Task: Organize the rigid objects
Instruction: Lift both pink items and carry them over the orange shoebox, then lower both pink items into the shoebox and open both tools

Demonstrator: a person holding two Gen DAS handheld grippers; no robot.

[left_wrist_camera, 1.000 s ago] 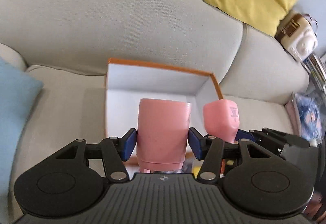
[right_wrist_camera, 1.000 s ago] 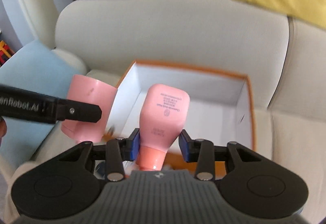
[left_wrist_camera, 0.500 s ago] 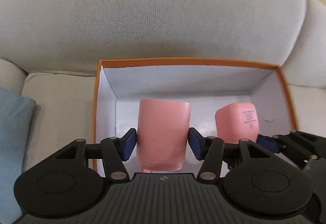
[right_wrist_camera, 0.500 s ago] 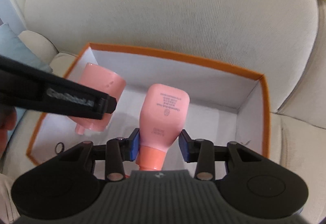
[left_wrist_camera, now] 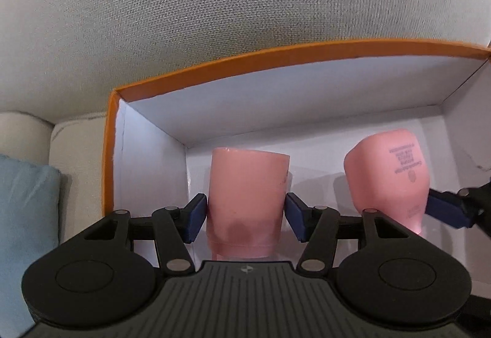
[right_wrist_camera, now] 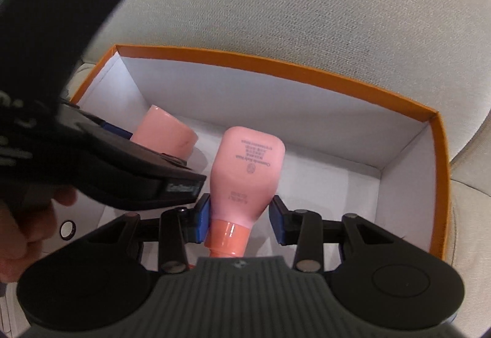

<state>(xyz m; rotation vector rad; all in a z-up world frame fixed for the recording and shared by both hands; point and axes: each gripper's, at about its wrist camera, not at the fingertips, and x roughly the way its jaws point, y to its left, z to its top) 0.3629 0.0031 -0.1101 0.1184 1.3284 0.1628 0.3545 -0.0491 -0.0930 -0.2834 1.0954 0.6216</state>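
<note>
Left wrist view
Left gripper (left_wrist_camera: 244, 213): jaws have just been opening; the pads stand just off the sides of the pink plastic cup (left_wrist_camera: 247, 200), which sits between them, released.
Box: orange-rimmed white cardboard box (left_wrist_camera: 276, 61) lies below and ahead on the beige fabric sofa (left_wrist_camera: 214, 6).
Beside: light blue cushion (left_wrist_camera: 24, 215) at left.

Right wrist view
Right gripper (right_wrist_camera: 240, 216): clenched on the pink plastic bottle with an orange cap (right_wrist_camera: 245, 172), inside the box.
Cup: left of the bottle, partly hidden.

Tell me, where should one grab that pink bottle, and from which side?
Grip the pink bottle across its tapered shoulder just above the orange cap, coming from the cap end, as the right tool does; it is narrowest there.
</note>
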